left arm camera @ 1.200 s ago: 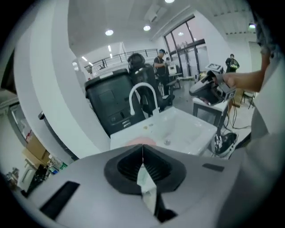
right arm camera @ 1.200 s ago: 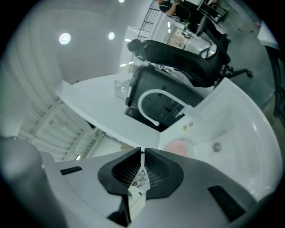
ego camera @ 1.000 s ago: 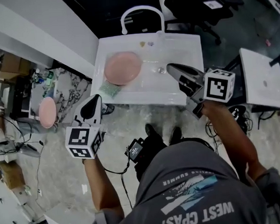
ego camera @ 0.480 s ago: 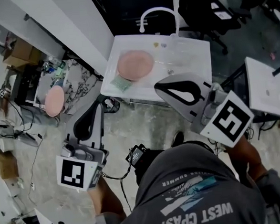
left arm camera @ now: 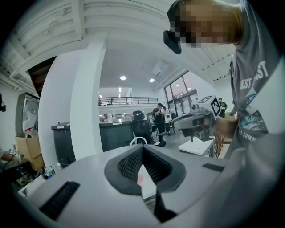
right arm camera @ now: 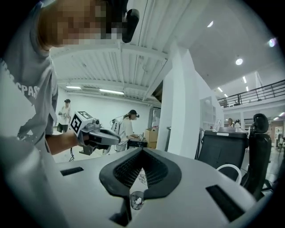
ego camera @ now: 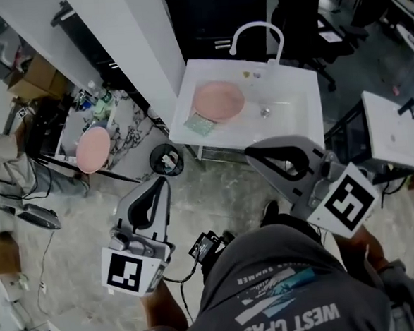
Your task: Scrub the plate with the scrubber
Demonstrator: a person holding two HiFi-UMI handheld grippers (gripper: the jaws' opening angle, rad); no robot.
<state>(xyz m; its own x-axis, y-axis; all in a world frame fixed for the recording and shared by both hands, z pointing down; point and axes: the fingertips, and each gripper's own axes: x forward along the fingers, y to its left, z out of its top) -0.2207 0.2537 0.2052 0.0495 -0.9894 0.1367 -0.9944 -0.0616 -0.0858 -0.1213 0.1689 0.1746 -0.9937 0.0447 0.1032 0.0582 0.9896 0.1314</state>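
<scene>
Found the left gripper [left arm camera: 143, 151] shut pad to pad with nothing between, held about level at the person's left side. Found the right gripper [right arm camera: 141, 153] the same, closed on nothing. Saw both well apart from the sink [ego camera: 309, 111], out over the floor.

Located the pink plate [ego camera: 218, 101] lying flat in the sink's left part, below the faucet [ego camera: 254, 34]. Spotted the green scrubber [ego camera: 200, 124] just beside it at the near left corner, perhaps touching its rim, though too small to settle. Noted a second pink plate [ego camera: 93, 149] on the cluttered rack further left.

Fitted either a plate waiting for its scrub or one scrubbed with the scrubber laid back down; could not tell which. Judged that good scrubbing here would mean pinching the flat scrubber by an edge and steadying the plate against sliding.

A second earlier, had stood close at the sink, right gripper over the basin, left just short of the scrubber's corner. Since then drew both back toward the body, rolled the right one, and stepped away. Left plate and scrubber where they lay.
</scene>
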